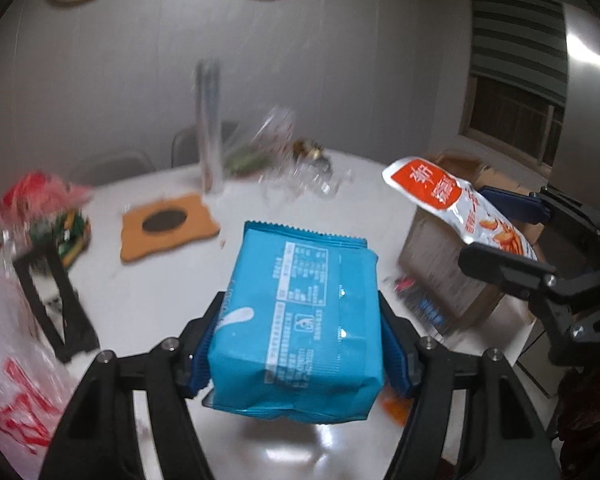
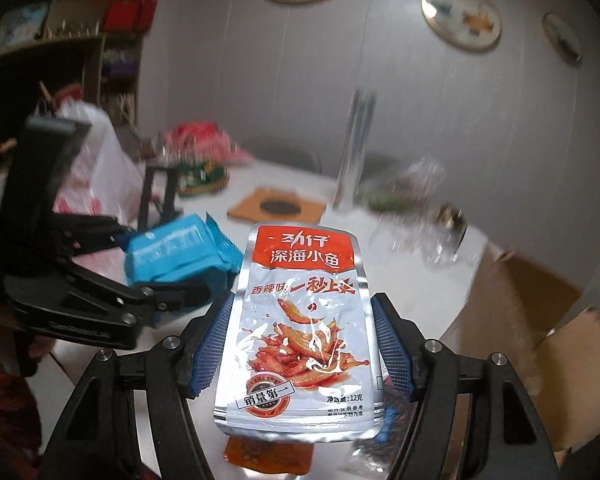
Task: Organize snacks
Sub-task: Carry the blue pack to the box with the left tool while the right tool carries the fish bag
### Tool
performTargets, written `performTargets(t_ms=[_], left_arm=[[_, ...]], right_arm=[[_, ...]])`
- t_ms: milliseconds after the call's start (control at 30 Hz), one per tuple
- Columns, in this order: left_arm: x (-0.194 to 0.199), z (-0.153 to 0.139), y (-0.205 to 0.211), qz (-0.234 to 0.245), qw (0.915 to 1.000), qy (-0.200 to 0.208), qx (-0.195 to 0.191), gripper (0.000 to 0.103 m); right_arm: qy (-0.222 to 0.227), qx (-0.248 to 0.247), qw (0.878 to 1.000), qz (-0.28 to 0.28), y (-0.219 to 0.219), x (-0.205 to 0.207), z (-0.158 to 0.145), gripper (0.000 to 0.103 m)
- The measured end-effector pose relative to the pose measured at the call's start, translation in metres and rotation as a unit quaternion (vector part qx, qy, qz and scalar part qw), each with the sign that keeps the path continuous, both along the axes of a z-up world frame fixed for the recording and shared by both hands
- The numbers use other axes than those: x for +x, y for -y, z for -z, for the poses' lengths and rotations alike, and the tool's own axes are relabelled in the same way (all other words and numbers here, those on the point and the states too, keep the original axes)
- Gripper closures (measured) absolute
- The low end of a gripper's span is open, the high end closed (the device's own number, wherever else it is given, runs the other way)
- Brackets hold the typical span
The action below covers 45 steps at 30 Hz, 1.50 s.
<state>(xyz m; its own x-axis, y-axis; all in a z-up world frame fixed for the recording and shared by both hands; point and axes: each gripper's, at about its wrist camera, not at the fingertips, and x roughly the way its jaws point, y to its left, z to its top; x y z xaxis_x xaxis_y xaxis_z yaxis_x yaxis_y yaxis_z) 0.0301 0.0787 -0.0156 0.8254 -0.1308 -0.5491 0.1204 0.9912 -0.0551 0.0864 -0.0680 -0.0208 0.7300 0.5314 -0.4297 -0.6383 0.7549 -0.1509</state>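
Observation:
My left gripper (image 1: 298, 340) is shut on a blue snack pack (image 1: 300, 320) and holds it above the white round table (image 1: 140, 300). My right gripper (image 2: 300, 344) is shut on a silver and orange fish snack packet (image 2: 300, 332), also held above the table. In the left wrist view the right gripper (image 1: 496, 232) with the fish packet (image 1: 452, 204) is at the right, over the cardboard box (image 1: 440, 272). In the right wrist view the left gripper (image 2: 172, 264) with the blue pack (image 2: 176, 256) is at the left.
An open cardboard box (image 2: 532, 304) stands at the table's right edge. An orange mat (image 1: 168, 226), a tall clear tube (image 1: 210, 140), clear plastic wrapping (image 1: 308, 176), a black stand (image 1: 56, 300) and red-printed plastic bags (image 1: 16, 392) are on the table. Small orange packets (image 2: 268, 456) lie below my right gripper.

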Motion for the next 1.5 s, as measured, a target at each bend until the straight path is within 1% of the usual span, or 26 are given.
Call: performTargets(t_ms=[100,233,400,533,600,700,800,833,933,1000,1133,1267,1300,1367,1500], left_arm=[[0.003,-0.027,0.025,0.019,0.9995,0.024,0.012,0.038],[0.016,-0.05,0.064,0.057,0.9976,0.036,0.015,0.038],[0.041,-0.066,0.119,0.11,0.9929,0.034,0.029,0.038],[0.066,-0.071,0.164,0.148,0.9878,0.02,0.043,0.038],[0.077,-0.071,0.179,0.161,0.9856,0.015,0.05,0.038],[0.092,-0.073,0.205,0.185,0.9809,-0.002,0.058,0.038],[0.106,-0.07,0.221,0.196,0.9776,-0.017,0.075,0.038],[0.115,-0.069,0.228,0.204,0.9753,-0.029,0.079,0.038],[0.132,-0.065,0.242,0.222,0.9704,-0.063,0.071,0.038],[0.14,-0.061,0.247,0.228,0.9676,-0.079,0.074,0.038],[0.154,-0.047,0.26,0.239,0.9605,-0.106,0.096,0.038],[0.162,-0.037,0.267,0.252,0.9535,-0.126,0.107,0.038],[0.163,-0.033,0.27,0.255,0.9514,-0.13,0.113,0.038],[0.163,-0.03,0.272,0.255,0.9502,-0.13,0.124,0.038],[0.161,-0.035,0.265,0.256,0.9524,-0.117,0.118,0.037]], right_arm=[[0.031,0.02,0.999,0.009,0.023,-0.011,-0.027,0.038],[0.049,0.039,0.998,0.025,0.058,-0.016,-0.051,0.038],[0.044,0.058,0.996,0.057,0.107,-0.006,-0.069,0.038],[0.035,0.069,0.994,0.083,0.148,0.006,-0.078,0.038],[0.03,0.072,0.993,0.09,0.165,0.013,-0.08,0.038],[0.013,0.074,0.993,0.092,0.188,0.027,-0.082,0.038],[-0.01,0.08,0.993,0.085,0.204,0.043,-0.083,0.038],[-0.017,0.081,0.993,0.081,0.208,0.048,-0.084,0.038],[-0.039,0.078,0.994,0.07,0.215,0.066,-0.085,0.038],[-0.054,0.071,0.994,0.064,0.214,0.078,-0.084,0.038],[-0.097,0.057,0.993,0.047,0.216,0.103,-0.072,0.038],[-0.14,0.053,0.988,0.026,0.217,0.123,-0.057,0.038],[-0.153,0.052,0.987,0.02,0.216,0.126,-0.052,0.038],[-0.164,0.048,0.985,0.016,0.214,0.129,-0.046,0.038],[-0.185,0.036,0.982,0.016,0.206,0.139,-0.033,0.038]])
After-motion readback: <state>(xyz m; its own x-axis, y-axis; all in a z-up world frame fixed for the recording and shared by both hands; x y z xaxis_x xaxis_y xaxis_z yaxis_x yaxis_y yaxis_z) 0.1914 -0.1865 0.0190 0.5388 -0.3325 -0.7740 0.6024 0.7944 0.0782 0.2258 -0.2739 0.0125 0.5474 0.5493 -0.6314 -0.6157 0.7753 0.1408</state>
